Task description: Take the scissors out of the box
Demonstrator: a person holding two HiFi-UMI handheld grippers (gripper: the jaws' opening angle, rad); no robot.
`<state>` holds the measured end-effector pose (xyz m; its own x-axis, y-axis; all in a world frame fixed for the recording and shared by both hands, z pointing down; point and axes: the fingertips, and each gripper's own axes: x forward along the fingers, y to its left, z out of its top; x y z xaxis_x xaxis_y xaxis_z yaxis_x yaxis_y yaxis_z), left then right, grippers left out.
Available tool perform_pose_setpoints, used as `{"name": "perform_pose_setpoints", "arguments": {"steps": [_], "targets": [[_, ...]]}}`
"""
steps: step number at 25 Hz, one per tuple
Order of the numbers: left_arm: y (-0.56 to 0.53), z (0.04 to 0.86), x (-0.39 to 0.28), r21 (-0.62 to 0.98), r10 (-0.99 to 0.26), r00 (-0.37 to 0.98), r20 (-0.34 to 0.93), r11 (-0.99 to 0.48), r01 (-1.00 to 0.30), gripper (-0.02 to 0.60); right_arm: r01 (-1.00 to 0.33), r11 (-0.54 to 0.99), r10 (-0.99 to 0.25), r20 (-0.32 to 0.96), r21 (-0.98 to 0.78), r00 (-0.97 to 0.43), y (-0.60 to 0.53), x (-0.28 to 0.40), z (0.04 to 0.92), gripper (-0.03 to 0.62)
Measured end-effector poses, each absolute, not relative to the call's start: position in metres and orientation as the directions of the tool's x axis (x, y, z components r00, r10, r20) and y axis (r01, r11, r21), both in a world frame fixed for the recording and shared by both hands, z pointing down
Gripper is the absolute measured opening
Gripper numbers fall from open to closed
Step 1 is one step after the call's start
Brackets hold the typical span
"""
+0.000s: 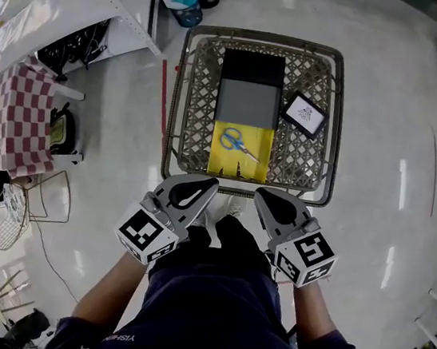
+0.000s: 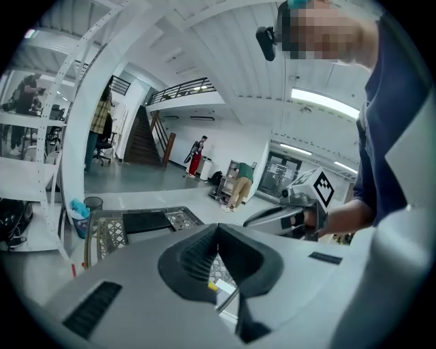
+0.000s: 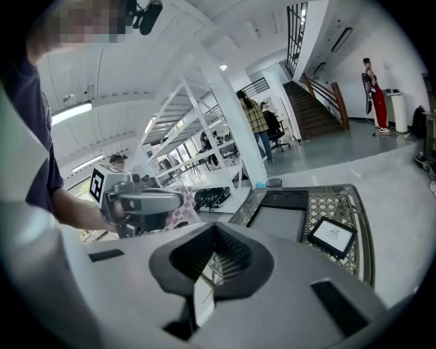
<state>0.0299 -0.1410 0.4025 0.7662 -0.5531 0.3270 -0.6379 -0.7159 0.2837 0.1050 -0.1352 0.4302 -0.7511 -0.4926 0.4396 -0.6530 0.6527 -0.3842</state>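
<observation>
While the blue-handled metal scissors (image 1: pixel 239 143) lie in the open yellow box (image 1: pixel 257 164) at the near end of the brown wire basket (image 1: pixel 176 99), the grey left gripper (image 1: pixel 211 183) and grey right gripper (image 1: pixel 263 192) hover just outside that basket's near rim. Both claws are clenched tip to tip on nothing.

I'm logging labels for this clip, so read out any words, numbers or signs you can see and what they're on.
"YISH…" on the shirt, upside down; the rest is unclear.
Card in the basket: a dark mark, too small to read.
Marker cubes: square codes only, no words.
Scissors and box: no print visible.
</observation>
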Motion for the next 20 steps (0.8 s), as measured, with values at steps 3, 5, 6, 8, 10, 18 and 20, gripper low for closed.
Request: {"name": "perform_pose_setpoints", "arguments": {"steps": [3, 5, 6, 8, 10, 18, 20], "targets": [[-0.15, 0.412, 0.028, 0.294, -0.552, 0.761, 0.34, -0.706, -0.644, 0.025, -0.655, 0.656, -0.48, 0.463, -0.374, -0.745, -0.148, 0.103, 0.446, 0.018], [-0.155, 0.418, 0.026, 0.3, -0.55, 0.759, 0.347, -0.702, -0.646, 0.025, -0.657, 0.659, -0.471, 0.48, -0.366, -0.74, -0.156, 0.1, 0.456, 0.018], [-0.157, 0.421, 0.024, 0.304, -0.548, 0.76, 0.35, -0.701, -0.645, 0.025, -0.658, 0.659, -0.468, 0.487, -0.364, -0.738, -0.159, 0.097, 0.46, 0.018], [-0.161, 0.428, 0.02, 0.31, -0.539, 0.763, 0.356, -0.703, -0.641, 0.025, -0.66, 0.658, -0.462, 0.498, -0.362, -0.734, -0.165, 0.091, 0.468, 0.018], [-0.166, 0.436, 0.015, 0.316, -0.526, 0.769, 0.363, -0.707, -0.633, 0.025, -0.662, 0.658, -0.456, 0.509, -0.359, -0.73, -0.172, 0.084, 0.477, 0.018], [-0.182, 0.466, 0.003, 0.352, -0.472, 0.79, 0.392, -0.716, -0.603, 0.025, -0.69, 0.639, -0.437, 0.578, -0.34, -0.689, -0.196, 0.067, 0.522, 0.018], [-0.185, 0.475, 0.0, 0.355, -0.462, 0.79, 0.403, -0.717, -0.601, 0.025, -0.692, 0.644, -0.426, 0.599, -0.326, -0.678, -0.201, 0.065, 0.536, 0.018]]}}
